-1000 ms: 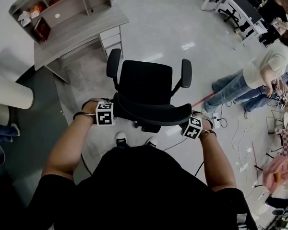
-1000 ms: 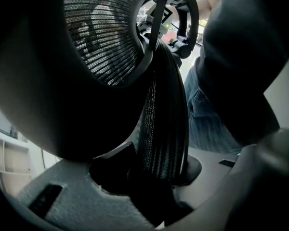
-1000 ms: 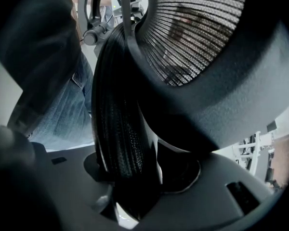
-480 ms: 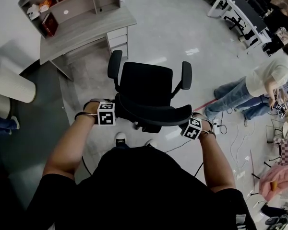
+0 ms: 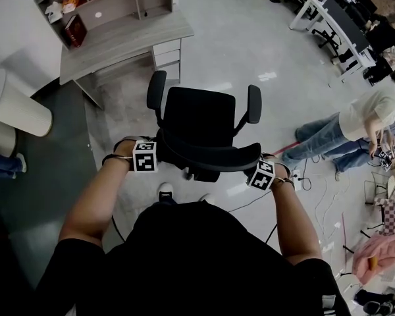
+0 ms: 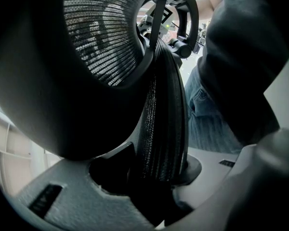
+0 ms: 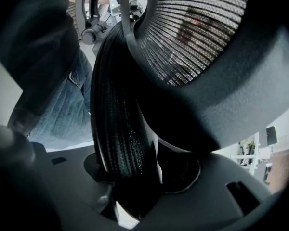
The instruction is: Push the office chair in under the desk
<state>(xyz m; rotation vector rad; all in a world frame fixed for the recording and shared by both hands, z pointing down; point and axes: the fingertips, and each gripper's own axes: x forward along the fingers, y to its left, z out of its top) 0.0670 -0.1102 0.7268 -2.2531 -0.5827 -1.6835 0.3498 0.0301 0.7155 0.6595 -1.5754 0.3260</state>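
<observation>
Only the gripper views showed the jaws: the left hand-held gripper (image 6: 159,177) and right hand-held gripper (image 7: 130,177) each clamped the chair (image 6: 164,119) by its mesh back. The head view showed it on the grey floor (image 5: 250,38), apart from the desk (image 5: 118,45); people (image 5: 362,117) stood at right.

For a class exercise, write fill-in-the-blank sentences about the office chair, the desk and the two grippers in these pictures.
The left gripper and right gripper both clamp the mesh ____ of the office chair. The chair is coloured ____. It is not yet ____ the grey desk.
Missing words: backrest; black; under.
</observation>
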